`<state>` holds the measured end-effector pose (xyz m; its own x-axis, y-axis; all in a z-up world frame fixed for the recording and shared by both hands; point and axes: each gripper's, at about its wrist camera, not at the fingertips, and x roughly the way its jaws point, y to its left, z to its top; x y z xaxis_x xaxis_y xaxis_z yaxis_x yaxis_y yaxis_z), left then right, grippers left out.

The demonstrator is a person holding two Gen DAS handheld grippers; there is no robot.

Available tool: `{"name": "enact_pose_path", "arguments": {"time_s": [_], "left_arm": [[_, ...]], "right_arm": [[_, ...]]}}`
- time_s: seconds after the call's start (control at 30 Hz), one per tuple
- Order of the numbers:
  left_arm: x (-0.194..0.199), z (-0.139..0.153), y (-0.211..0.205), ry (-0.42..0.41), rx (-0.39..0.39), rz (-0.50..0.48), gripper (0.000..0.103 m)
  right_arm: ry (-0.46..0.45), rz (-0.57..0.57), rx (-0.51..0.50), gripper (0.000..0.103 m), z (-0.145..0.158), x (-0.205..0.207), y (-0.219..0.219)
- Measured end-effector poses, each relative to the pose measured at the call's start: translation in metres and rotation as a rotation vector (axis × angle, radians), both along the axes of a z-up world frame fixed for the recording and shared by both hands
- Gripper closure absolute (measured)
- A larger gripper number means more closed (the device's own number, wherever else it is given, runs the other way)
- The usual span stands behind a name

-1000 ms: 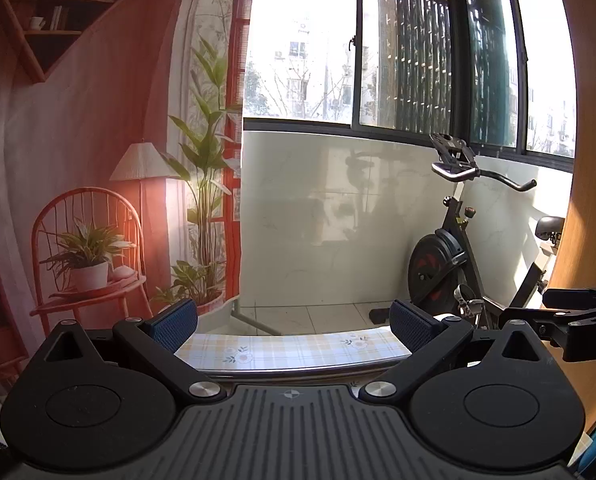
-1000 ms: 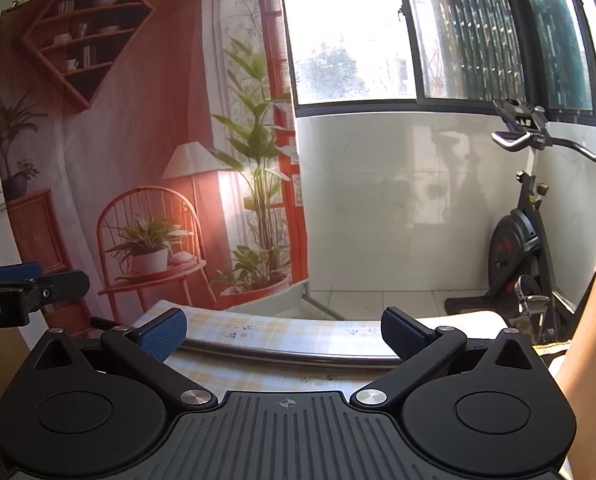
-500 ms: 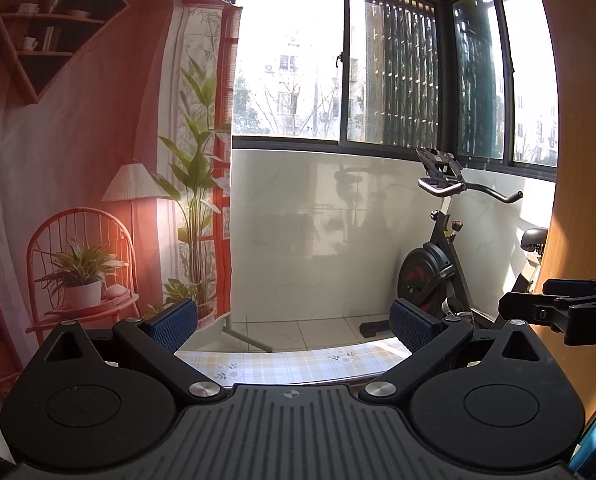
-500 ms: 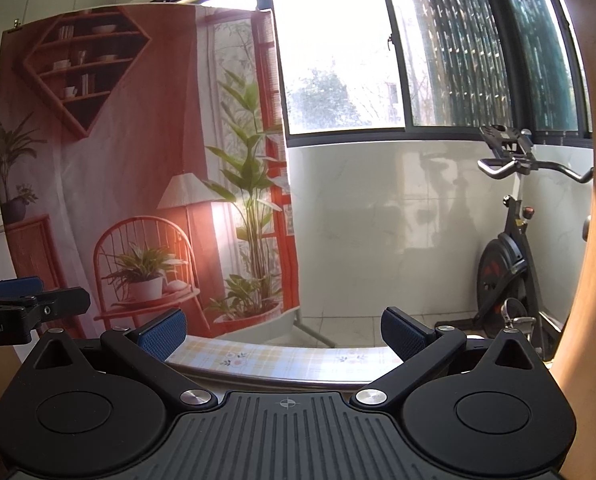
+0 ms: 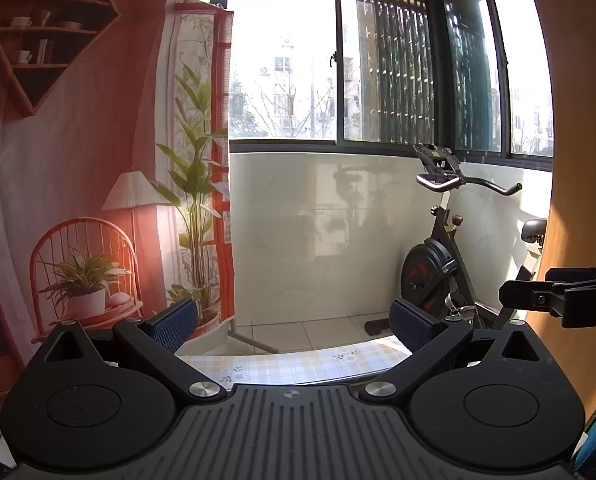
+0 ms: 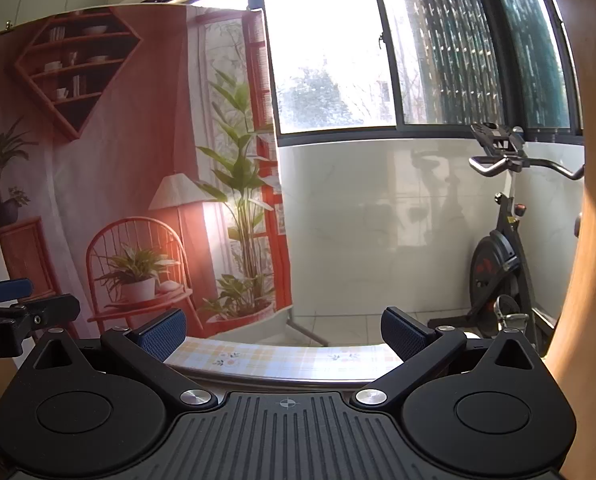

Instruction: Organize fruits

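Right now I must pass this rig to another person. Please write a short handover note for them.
Left hand-held gripper: open, empty.
Right hand-held gripper: open, empty.
Both point level across the far edge of the table with the yellow checked floral cloth, toward the black exercise bike.
Fruits: none in view.
Done: cannot be judged from here.
Left: tilt down, find the fruits, organize them.

Table (image 5: 298,364): only far strip of checked cloth visible beyond left gripper (image 5: 294,322); rest hidden under gripper body. Right of table, exercise bike (image 5: 437,272) saddle partly behind wooden panel (image 5: 577,120). Right gripper (image 5: 557,300) cut off by frame edge there.
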<state>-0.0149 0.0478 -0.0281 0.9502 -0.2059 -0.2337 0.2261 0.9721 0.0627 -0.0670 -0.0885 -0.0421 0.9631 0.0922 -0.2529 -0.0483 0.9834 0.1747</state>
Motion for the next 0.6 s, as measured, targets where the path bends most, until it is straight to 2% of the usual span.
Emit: {"name": "enact_pose_path", "arguments": {"time_s": [0.6], "left_arm": [[-0.0005,0.002,-0.0001,0.005,-0.006,-0.002,0.0]], "right_arm": [[0.001,-0.004,-0.001,0.0,0.0011,0.0009,0.0023]]}}
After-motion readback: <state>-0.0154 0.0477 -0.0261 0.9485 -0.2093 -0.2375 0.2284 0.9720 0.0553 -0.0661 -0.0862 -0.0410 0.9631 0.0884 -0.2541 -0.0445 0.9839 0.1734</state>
